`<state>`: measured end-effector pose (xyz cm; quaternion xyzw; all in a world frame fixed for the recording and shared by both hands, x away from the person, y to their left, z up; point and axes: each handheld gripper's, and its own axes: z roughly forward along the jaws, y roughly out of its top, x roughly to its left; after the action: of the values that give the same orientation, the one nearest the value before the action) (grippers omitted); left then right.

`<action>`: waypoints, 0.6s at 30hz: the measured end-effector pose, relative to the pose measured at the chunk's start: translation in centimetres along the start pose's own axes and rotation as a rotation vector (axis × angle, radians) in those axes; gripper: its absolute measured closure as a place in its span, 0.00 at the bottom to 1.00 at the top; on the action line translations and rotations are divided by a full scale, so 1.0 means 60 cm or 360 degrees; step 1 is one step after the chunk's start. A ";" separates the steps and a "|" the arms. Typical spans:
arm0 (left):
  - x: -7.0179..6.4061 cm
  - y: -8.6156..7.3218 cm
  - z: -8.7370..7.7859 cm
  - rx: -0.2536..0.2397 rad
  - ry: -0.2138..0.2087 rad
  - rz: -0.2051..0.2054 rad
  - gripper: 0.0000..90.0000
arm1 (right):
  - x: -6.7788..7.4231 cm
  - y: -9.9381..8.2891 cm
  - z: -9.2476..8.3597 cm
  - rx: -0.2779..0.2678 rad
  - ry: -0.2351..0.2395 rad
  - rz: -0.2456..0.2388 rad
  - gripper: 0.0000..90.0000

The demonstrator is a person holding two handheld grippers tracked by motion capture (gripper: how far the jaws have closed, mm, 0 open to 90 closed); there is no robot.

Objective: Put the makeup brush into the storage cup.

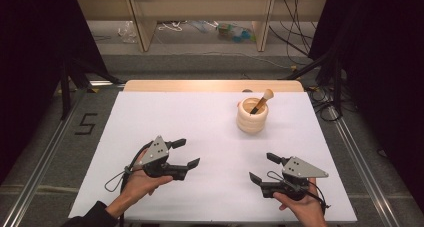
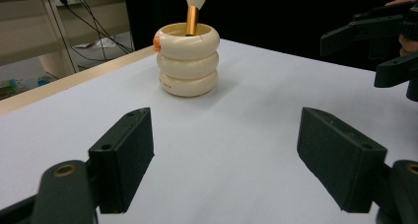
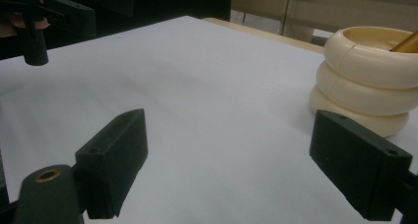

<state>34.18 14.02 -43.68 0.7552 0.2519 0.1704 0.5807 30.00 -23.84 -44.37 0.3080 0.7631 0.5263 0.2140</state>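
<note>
A cream ringed cup [image 1: 252, 116] stands on the white table [image 1: 200, 122] at the back right. A brush [image 1: 261, 103] with an orange handle and pale tip leans in it. My left gripper [image 1: 187, 153] is held near the front left, open, nothing between its jaws. My right gripper [image 1: 263, 168] is held near the front right, also open and empty. In the left gripper view the cup [image 2: 188, 61] and brush [image 2: 191, 17] stand ahead of the spread left gripper [image 2: 231, 155], with the right gripper [image 2: 379, 41] at top right. The right gripper view has the cup [image 3: 365, 81] beyond the right gripper [image 3: 236, 169].
A wooden strip [image 1: 210, 85] edges the table's far side. Beyond it stand shelf legs [image 1: 142, 27] with cables and clutter on the floor. A "5" mark [image 1: 86, 123] and metal rails flank the table. Dark curtains hang on both sides.
</note>
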 end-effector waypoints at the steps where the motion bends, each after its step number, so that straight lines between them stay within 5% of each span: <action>1: -0.001 -0.002 -0.002 -0.0007 -0.0001 -0.0012 0.24 | 0.000 0.000 0.000 0.0001 0.0000 -0.0001 0.17; 10: 0.000 -0.016 -0.021 -0.0008 0.0040 -0.0026 0.24 | 0.000 -0.001 0.005 -0.0050 0.0017 0.0007 0.17; 14: -0.003 -0.020 -0.026 -0.0002 0.0035 -0.0054 0.24 | 0.000 0.000 0.000 0.0003 -0.0003 0.0003 0.17; 15: -0.004 -0.021 -0.027 -0.0004 0.0036 -0.0055 0.24 | 0.000 -0.002 0.006 -0.0060 0.0013 0.0011 0.17; 16: -0.003 -0.021 -0.027 -0.0006 0.0034 -0.0042 0.24 | 0.000 0.000 0.000 0.0004 -0.0005 0.0003 0.17; 18: -0.005 -0.022 -0.027 -0.0014 0.0033 -0.0049 0.24 | 0.000 -0.001 0.002 -0.0017 -0.0002 0.0007 0.17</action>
<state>32.78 15.40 -44.52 0.7470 0.2687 0.1702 0.5838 30.06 -23.79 -44.45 0.3087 0.7594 0.5308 0.2151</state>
